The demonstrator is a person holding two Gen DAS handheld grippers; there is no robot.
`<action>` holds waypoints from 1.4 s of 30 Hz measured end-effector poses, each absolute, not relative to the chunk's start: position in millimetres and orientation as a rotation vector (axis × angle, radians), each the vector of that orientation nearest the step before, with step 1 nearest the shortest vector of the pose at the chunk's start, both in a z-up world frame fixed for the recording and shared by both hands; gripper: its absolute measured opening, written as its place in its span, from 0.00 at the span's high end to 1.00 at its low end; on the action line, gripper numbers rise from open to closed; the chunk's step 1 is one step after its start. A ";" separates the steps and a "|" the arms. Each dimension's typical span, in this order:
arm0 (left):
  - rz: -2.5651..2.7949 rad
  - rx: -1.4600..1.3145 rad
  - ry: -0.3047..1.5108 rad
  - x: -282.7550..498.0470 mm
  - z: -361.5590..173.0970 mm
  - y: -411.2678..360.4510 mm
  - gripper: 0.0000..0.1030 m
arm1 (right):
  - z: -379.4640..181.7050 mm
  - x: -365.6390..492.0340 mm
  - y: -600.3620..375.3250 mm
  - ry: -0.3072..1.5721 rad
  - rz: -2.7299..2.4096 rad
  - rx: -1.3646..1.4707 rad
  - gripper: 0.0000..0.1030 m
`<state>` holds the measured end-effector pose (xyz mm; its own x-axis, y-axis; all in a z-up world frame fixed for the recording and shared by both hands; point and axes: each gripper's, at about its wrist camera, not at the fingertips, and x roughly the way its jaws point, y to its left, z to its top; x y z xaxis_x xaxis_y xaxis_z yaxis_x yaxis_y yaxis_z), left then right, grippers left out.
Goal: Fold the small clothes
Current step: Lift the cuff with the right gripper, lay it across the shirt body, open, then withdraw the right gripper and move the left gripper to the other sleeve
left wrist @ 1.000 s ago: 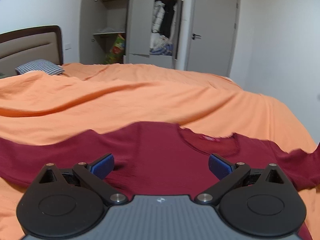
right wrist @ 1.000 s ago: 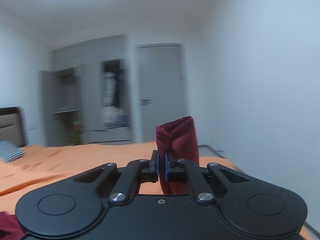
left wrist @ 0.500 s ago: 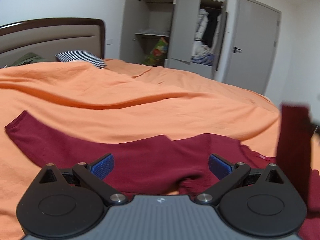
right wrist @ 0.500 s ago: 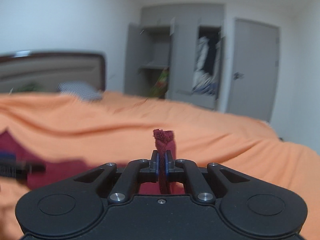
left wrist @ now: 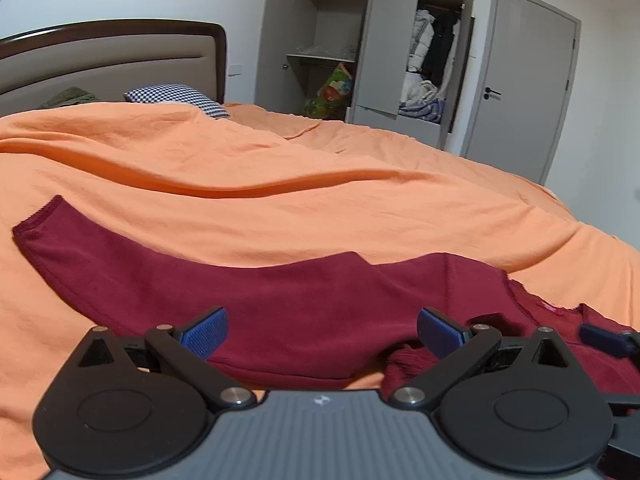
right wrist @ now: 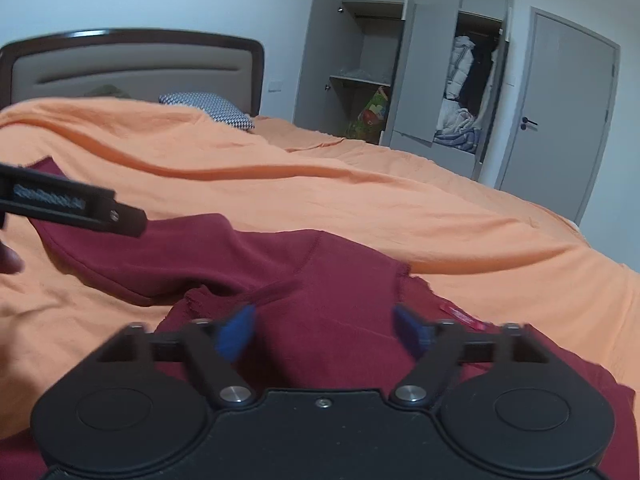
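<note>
Both grippers are standing wide open and holding nothing. The left gripper (left wrist: 322, 330) is hovering low over the near edge of the dark red shirt (left wrist: 280, 300), its blue pads (left wrist: 204, 336) spread apart with cloth lying between and just beyond them. The right gripper (right wrist: 324, 330) is sitting a little above the shirt's body, its jaws blurred and gaping, with a small bunched end of cloth (right wrist: 200, 300) resting just ahead of its left pad. That bunch is probably a sleeve end laid inward over the body, which would explain why the jaws are apart here: a fold seems to be finishing with a release.

Beyond the grippers, the shirt is lying spread on the orange bed cover (left wrist: 280, 168), its other sleeve (left wrist: 60, 236) stretching out flat to the left, well apart from both grippers. The neck opening with a red label (right wrist: 464, 316) is lying to the right of the right gripper. That outstretched sleeve is likely being left flat for the next fold.
</note>
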<state>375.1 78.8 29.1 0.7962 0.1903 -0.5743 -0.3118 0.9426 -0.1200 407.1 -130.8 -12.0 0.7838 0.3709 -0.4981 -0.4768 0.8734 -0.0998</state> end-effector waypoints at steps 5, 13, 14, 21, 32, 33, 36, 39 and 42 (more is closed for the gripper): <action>0.196 -0.223 0.580 378.8 28.3 56.5 0.00 | -3.6 396.4 -192.7 0.482 0.373 -0.178 0.02; 0.145 -0.096 0.641 398.9 2.3 1.3 0.00 | -21.6 414.8 -314.5 0.551 0.020 -0.070 0.01; 0.149 -0.079 0.649 401.1 -2.8 -3.6 0.00 | -24.8 420.4 -328.1 0.565 -0.021 -0.048 0.01; 0.206 -0.002 0.746 414.8 -41.7 -18.4 0.00 | -64.4 462.4 -381.6 0.636 -0.192 -0.004 0.01; 0.179 -0.087 0.727 409.4 -61.6 -4.5 0.00 | -92.1 453.9 -423.9 0.640 -0.382 -0.013 0.02; 0.180 -0.085 0.725 408.4 -61.9 -5.0 0.00 | -87.8 445.3 -424.9 0.621 -0.353 0.010 0.01; 0.179 -0.086 0.719 409.3 -62.3 -4.3 0.00 | -75.0 415.9 -424.7 0.582 -0.273 0.067 0.01; 0.179 -0.087 0.713 409.5 -63.5 -5.1 0.00 | -64.1 384.4 -421.0 0.559 -0.195 0.094 0.01; 0.177 -0.088 0.710 408.8 -64.0 -5.1 0.00 | -60.0 360.2 -416.9 0.570 -0.109 0.102 0.01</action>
